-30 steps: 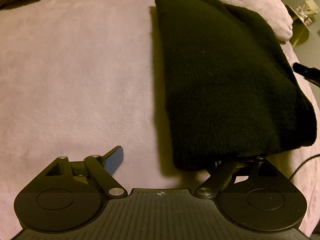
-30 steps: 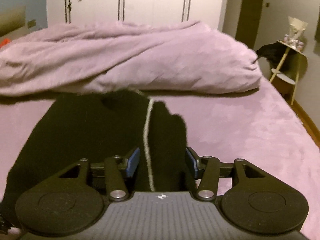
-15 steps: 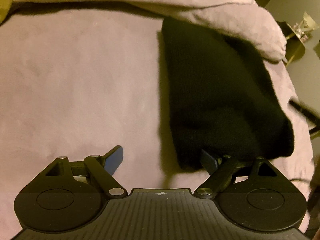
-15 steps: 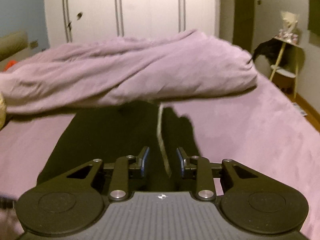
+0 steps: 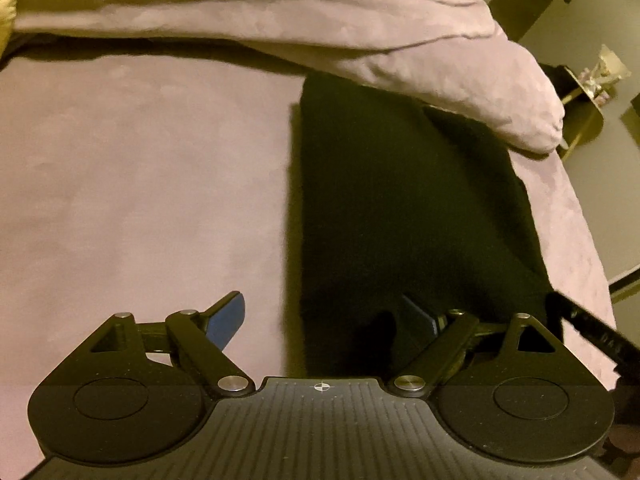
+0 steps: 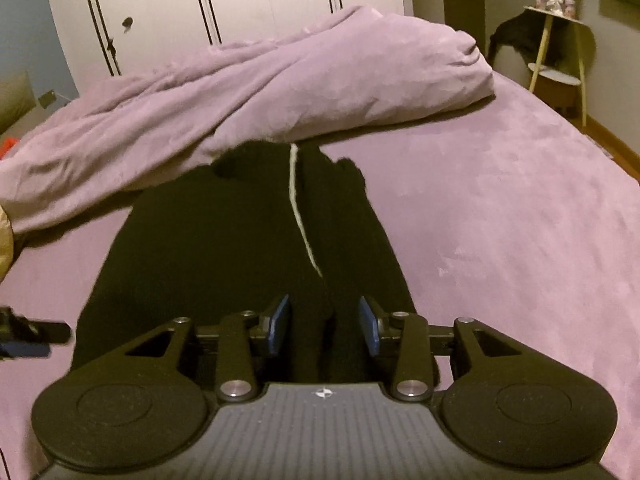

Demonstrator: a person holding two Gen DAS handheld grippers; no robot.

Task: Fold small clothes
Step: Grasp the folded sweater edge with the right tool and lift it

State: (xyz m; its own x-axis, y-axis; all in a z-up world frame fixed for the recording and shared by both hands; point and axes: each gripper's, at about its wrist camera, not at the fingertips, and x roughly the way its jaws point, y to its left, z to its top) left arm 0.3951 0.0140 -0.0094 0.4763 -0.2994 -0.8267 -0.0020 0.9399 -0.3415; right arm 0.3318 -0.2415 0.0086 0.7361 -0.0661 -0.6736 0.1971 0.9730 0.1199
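Observation:
A black knit garment [image 5: 400,208] lies folded lengthwise on the purple bed. In the right wrist view the garment [image 6: 224,248] has a thin pale stripe [image 6: 298,216] running along it. My left gripper [image 5: 324,316] is open wide at the garment's near left edge, its right finger [image 5: 420,314] over the cloth and its left finger [image 5: 226,316] over bare sheet. My right gripper [image 6: 324,320] is open, its fingers straddling the garment's near end. Nothing is gripped.
A bunched purple duvet [image 6: 260,80] lies across the far side of the bed [image 6: 500,240], touching the garment's far end. A small side table [image 6: 556,40] stands beyond the bed's right edge. White wardrobe doors [image 6: 240,0] stand behind.
My left gripper has drawn back and risen, so its right finger has come out from under the cloth. My right gripper closed partway, then opened again and moved forward over the garment.

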